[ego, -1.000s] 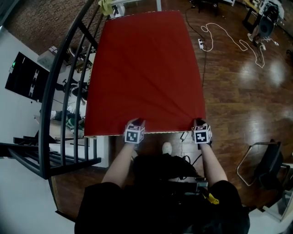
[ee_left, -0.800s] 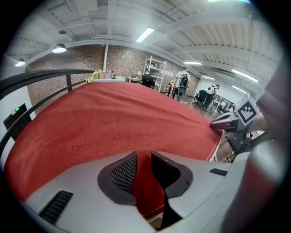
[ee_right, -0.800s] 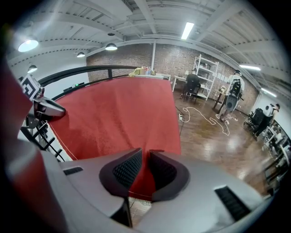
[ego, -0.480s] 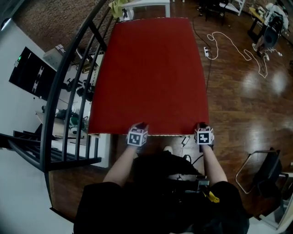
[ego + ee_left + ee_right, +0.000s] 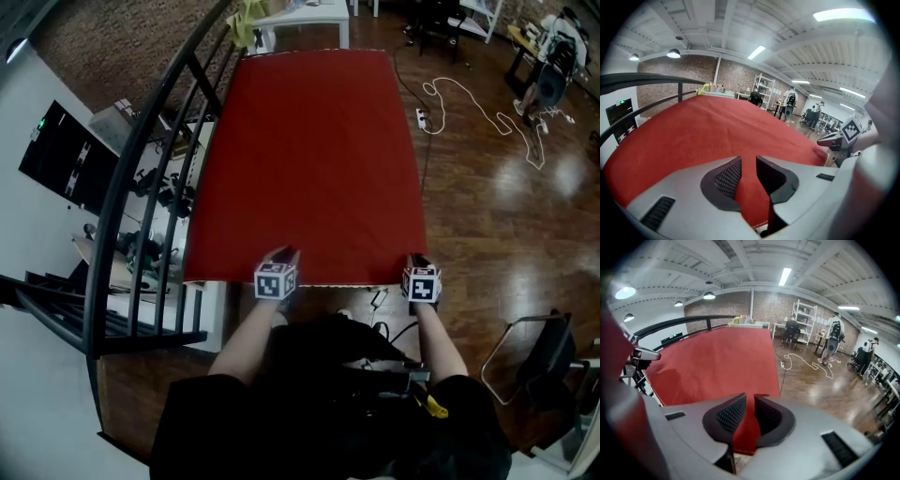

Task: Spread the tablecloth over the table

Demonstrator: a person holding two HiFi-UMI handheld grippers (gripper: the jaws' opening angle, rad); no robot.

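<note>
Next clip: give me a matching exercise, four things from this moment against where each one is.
1 left gripper
2 right gripper
3 white cable
4 black railing

A on the floor, right of the tablecloth
B shut on the tablecloth's near right corner
C left of the tablecloth
D shut on the tablecloth's near edge, in from the left corner

Pairs: 1-D, 2-B, 3-A, 4-C

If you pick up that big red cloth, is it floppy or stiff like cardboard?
Probably floppy: the tablecloth bunches into a thin fold between the jaws of the left gripper. It is likely light for its size too, since that small pinch and another by the right gripper are all that hold its near edge.
</note>
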